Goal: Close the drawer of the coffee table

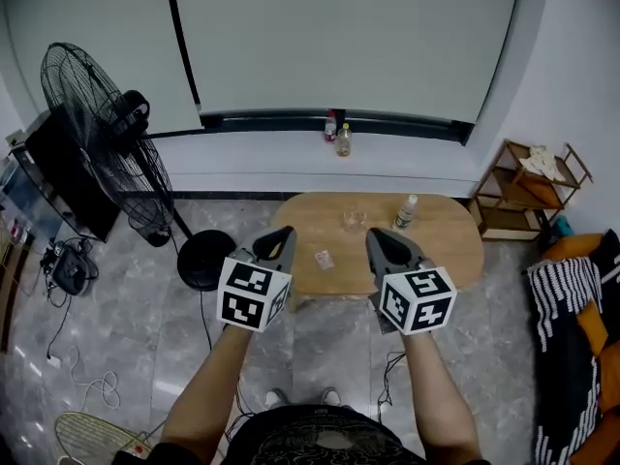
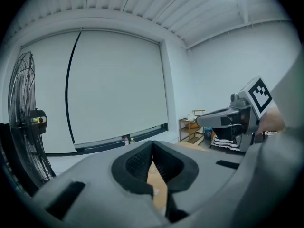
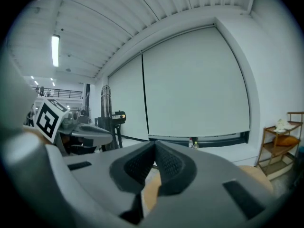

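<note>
The left tool [image 1: 284,232] and the right tool [image 1: 374,236] were held side by side, each pressed together and empty. The oval wooden worktop [image 1: 446,240] was seen just beyond them, its drawer hidden.

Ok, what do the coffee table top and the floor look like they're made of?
Coffee table: probably wood or wood veneer, matte, going by its even tan colour without glare. Floor: probably marble-look tile, slightly glossy, given grey veining and straight joints.
</note>
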A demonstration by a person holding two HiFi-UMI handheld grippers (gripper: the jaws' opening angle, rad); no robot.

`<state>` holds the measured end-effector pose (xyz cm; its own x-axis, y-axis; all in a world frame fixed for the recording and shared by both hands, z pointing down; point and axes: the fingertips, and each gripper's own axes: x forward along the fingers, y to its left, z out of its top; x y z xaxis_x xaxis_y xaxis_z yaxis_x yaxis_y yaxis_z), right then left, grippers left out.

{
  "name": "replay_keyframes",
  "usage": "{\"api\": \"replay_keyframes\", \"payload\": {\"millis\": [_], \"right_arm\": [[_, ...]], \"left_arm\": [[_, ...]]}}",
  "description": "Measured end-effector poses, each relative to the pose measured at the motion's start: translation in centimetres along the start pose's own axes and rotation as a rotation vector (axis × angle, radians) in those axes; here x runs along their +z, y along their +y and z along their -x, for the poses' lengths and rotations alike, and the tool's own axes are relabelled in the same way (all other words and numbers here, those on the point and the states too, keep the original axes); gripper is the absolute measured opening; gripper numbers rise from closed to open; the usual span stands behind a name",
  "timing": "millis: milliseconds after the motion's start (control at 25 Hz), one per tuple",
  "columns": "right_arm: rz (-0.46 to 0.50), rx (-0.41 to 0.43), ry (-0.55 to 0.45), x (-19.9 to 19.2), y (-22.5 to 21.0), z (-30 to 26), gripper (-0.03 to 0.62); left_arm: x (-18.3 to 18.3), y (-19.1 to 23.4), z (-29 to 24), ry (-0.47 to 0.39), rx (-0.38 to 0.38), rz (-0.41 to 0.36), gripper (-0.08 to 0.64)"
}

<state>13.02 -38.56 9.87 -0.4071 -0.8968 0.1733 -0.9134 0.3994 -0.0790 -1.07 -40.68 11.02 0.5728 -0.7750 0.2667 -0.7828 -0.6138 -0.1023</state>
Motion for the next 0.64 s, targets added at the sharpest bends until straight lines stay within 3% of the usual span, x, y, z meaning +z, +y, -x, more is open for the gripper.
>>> {"api": "replay_keyframes", "payload": {"millis": [640], "right_arm": [[0.000,-0.041,-0.004,-0.2,1.6,0.5,0.005]], "left_arm": [[-0.1,1.2,1.7,-0.030,-0.011,0.015,0.005]]}}
